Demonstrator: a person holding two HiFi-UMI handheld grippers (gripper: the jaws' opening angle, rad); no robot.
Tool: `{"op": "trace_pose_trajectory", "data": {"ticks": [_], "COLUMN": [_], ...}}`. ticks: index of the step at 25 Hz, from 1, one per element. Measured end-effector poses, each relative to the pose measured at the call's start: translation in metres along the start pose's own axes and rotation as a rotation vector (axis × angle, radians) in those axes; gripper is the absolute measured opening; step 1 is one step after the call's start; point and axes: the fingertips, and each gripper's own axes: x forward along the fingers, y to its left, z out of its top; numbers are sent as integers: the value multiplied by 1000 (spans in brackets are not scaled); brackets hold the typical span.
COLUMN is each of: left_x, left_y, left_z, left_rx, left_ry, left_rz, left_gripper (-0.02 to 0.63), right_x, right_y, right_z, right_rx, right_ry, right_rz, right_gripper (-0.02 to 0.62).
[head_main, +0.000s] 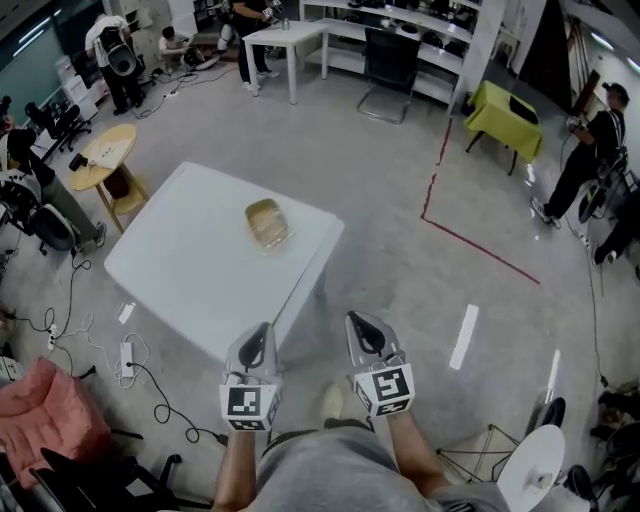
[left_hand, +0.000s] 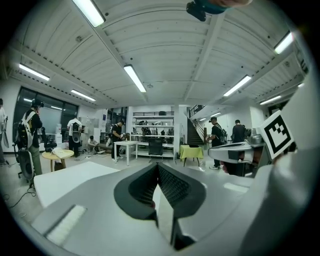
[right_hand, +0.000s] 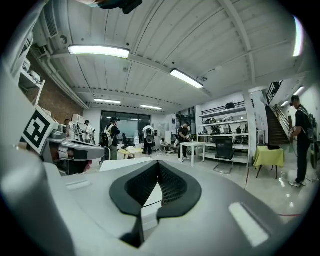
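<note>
While ppl (head_main: 590, 150) fill the rm, white table (head_main: 190, 265) bears a basket (head_main: 267, 223).

Overhead strip lights (left_hand: 135, 78) flood the room evenly bright from above; I see glare streaks on the polished floor (head_main: 400, 250) and only a faint shadow under the white table (head_main: 190, 270). Both gripper views bend hard at their black, rounded edges, and the left gripper (left_hand: 158, 166) and right gripper (right_hand: 158, 164) loom soft, close to the lens.

Two grippers (head_main: 262, 332) (head_main: 361, 323), one table (head_main: 190, 265), one bowl (head_main: 266, 223).
</note>
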Motion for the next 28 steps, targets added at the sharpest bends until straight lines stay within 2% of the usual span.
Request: {"op": "trace_pose_trajectory", "data": {"ticks": [6,14,20,28], "left_x": [22,38,62,123], "left_y": [-4,1,23,63], "left_z": [1,1,-3,-17], "left_rx": [-5,22,8,-26], "left_ry": [9,30,50,72], "left_rz": [79,130,164,157], "left_gripper": [11,11,11,11], "right_x": [19,46,80,147], "right_y": [-25,-35,-40,-58], "right_z": [-3,-9,-16,-27], "right_rx": [3,32,46,41], "right_ry": [4,10,30,66], "right_rz": [75,135,162,155], "right_gripper": [5,5,5,5]}}
